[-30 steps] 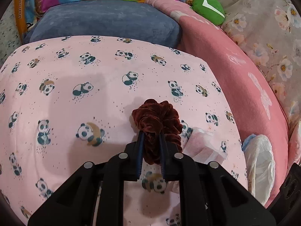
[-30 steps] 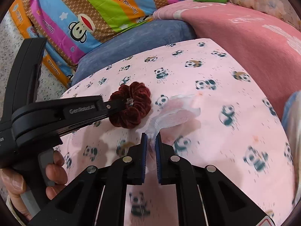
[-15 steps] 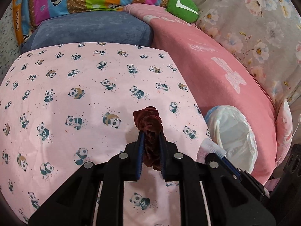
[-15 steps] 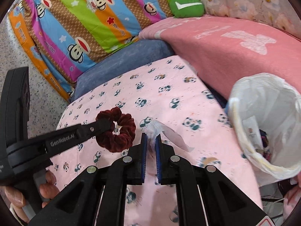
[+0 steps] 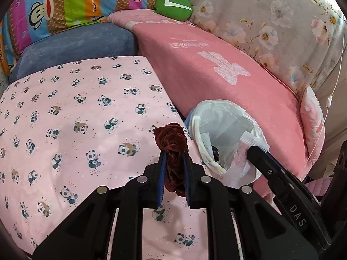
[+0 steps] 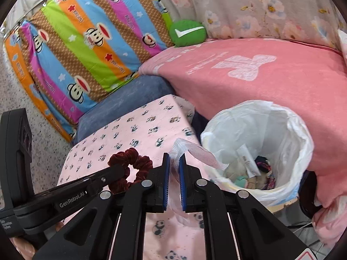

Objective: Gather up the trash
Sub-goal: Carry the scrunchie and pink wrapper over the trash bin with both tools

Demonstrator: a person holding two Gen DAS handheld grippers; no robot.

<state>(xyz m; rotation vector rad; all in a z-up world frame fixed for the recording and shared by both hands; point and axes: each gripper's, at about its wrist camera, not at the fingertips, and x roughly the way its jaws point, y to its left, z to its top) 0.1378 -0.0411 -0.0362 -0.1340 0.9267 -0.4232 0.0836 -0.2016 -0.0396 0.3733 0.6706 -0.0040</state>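
A dark red scrunchie (image 5: pixel 173 149) is pinched between the blue pads of the left tool (image 5: pixel 173 158), which is nearly closed on it and holds it clear of the panda-print sheet (image 5: pixel 76 112). The right tool (image 6: pixel 174 162) is almost closed too, clamped on a clear plastic wrapper (image 6: pixel 190 151) whose free end hangs toward the bin. In the right wrist view the bin (image 6: pixel 260 130), lined with a white bag, sits at about 3 o'clock from the tool tips, with scraps inside. Behind the sheet at 12 o'clock lies a blue cushion (image 5: pixel 76 45). A pink blanket (image 5: pixel 216 69) runs beside the bin, with a green cushion (image 5: pixel 173 5) and a striped monkey-print pillow (image 6: pixel 86 39) beyond it. A speckled floor (image 6: pixel 13 91) shows at 9 o'clock.
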